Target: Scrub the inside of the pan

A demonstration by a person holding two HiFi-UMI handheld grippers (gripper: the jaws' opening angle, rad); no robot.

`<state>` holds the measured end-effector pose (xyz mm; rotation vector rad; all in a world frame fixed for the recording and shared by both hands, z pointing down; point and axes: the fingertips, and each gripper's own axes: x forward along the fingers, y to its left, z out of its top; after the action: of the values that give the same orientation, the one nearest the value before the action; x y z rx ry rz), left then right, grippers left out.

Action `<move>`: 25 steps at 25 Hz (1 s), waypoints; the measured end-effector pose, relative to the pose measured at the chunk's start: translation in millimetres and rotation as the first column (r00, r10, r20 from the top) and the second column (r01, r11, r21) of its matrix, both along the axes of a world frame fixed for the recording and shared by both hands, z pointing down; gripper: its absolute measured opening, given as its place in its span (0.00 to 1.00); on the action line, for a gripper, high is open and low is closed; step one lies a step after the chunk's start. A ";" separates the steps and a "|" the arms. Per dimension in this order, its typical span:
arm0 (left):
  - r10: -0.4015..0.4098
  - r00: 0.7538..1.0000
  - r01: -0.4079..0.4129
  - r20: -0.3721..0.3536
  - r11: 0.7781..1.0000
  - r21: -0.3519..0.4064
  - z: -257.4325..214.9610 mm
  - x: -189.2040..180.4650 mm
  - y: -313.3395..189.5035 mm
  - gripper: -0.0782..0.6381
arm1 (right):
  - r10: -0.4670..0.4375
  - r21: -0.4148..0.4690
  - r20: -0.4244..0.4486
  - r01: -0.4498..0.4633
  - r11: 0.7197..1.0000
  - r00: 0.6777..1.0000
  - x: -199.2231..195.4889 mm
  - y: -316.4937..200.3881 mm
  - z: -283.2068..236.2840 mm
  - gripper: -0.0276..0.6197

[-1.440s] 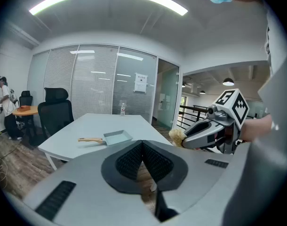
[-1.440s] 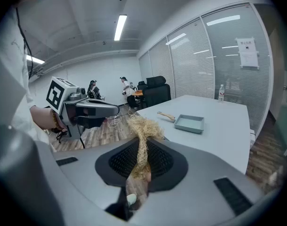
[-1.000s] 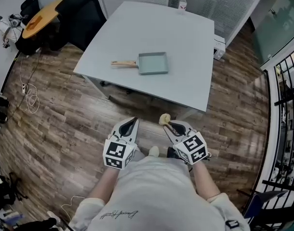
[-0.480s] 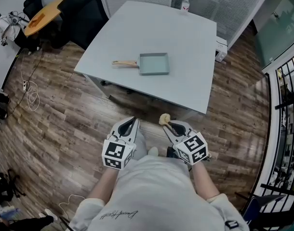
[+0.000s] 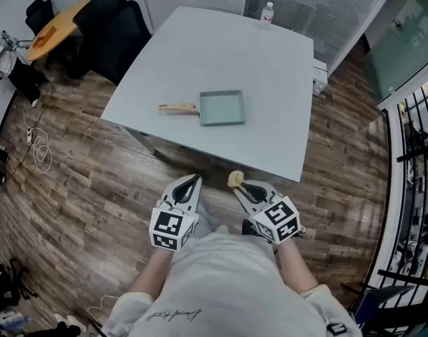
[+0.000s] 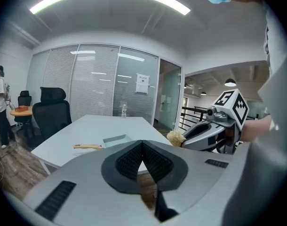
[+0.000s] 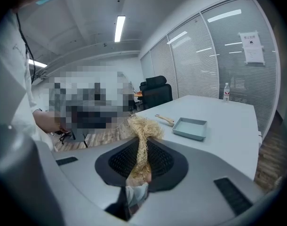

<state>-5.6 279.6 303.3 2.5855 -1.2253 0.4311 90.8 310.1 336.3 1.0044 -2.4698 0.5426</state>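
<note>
One table [image 5: 221,55] bears one pan [image 5: 222,108]; left hand-held gripper [image 5: 191,181] closed empty, right hand-held gripper [image 5: 239,189] pinches one scrubber [image 5: 234,180].

from up here i see the pale square pan [image 5: 222,108] on the grey table [image 5: 270,69], its wooden handle [image 5: 177,107] pointing left, and a water bottle [image 5: 267,12] at the far edge. nearer me, over the wood floor [image 5: 81,188], my left gripper [image 5: 192,181] is pinched together with nothing in it, and my right gripper [image 5: 239,187] clamps a straw-coloured scrubber [image 5: 235,179].

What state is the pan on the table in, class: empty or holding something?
Empty: the pan shows only its bare pale-blue bottom in the head view, with nothing lying inside.
</note>
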 end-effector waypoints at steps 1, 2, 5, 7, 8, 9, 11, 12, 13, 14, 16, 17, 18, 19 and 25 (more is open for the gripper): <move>0.007 1.000 -0.007 -0.002 1.000 -0.002 2.3 0.5 -7.9 0.12 | 0.004 -0.003 -0.002 -0.004 1.000 1.000 -0.6 -7.1 1.8 0.14; 0.014 1.000 -0.014 -0.004 1.000 -0.005 4.5 0.7 -16.5 0.12 | 0.009 -0.006 -0.003 -0.009 1.000 1.000 -1.0 -14.9 3.6 0.14; 0.034 0.999 -0.034 -0.004 0.999 -0.014 8.4 -0.8 -45.3 0.12 | 0.028 -0.013 -0.008 -0.028 1.000 1.000 -2.0 -40.5 5.9 0.14; 0.048 0.999 -0.048 -0.001 0.999 -0.018 7.5 -2.8 -67.7 0.12 | 0.041 -0.016 -0.013 -0.041 0.999 0.999 -3.5 -60.2 4.3 0.14; 0.058 0.998 -0.058 0.000 0.998 -0.017 6.3 -3.6 -79.2 0.12 | 0.048 -0.016 -0.016 -0.049 0.999 0.999 -4.4 -70.7 3.1 0.14; 0.069 0.998 -0.069 0.000 0.998 -0.014 4.8 -4.3 -90.6 0.12 | 0.057 -0.014 -0.020 -0.057 0.998 0.998 -5.3 -81.3 1.8 0.14; 0.092 0.996 -0.092 -0.004 0.996 -0.007 1.0 -5.8 -112.9 0.12 | 0.077 -0.010 -0.025 -0.078 0.997 0.997 -7.3 -102.0 -0.9 0.14; 0.102 0.995 -0.102 -0.008 0.995 -0.004 -1.5 -6.6 -123.8 0.12 | 0.088 -0.011 -0.026 -0.088 0.996 0.996 -8.7 -112.0 -2.3 0.14; 0.112 0.994 -0.112 -0.011 0.994 0.000 -4.1 -7.5 -134.0 0.12 | 0.098 -0.012 -0.025 -0.098 0.995 0.995 -10.4 -121.3 -3.3 0.14; 0.122 0.992 -0.122 -0.015 0.993 0.006 -6.7 -8.6 -143.3 0.12 | 0.106 -0.014 -0.024 -0.106 0.994 0.994 -12.6 -129.8 -3.9 0.14; 0.136 0.990 -0.136 -0.020 0.991 0.019 -10.6 -12.1 -159.5 0.12 | 0.117 -0.014 -0.024 -0.117 0.993 0.993 -17.8 -144.6 -3.7 0.14; 0.141 0.990 -0.140 -0.021 0.990 0.024 -11.4 -14.6 -167.2 0.12 | 0.119 -0.013 -0.025 -0.120 0.993 0.993 -20.8 -152.0 -3.2 0.14; 0.144 0.989 -0.143 -0.023 0.989 0.027 -11.6 -17.9 -175.0 0.12 | 0.121 -0.011 -0.026 -0.121 0.993 0.992 -24.3 -160.0 -3.0 0.14; 0.146 0.989 -0.146 -0.023 0.989 0.026 -11.2 -21.9 -183.1 0.12 | 0.122 -0.010 -0.027 -0.122 0.992 0.992 -28.2 -168.6 -3.2 0.14; 0.164 0.986 -0.164 -0.016 0.986 0.017 -10.7 -44.6 -223.3 0.12 | 0.138 -0.003 -0.024 -0.138 0.990 0.990 -46.1 -214.6 -8.0 0.14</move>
<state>-50.2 56.3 292.6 2.7082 -1.0177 0.4314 44.7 95.4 328.3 1.1795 -2.3897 0.5764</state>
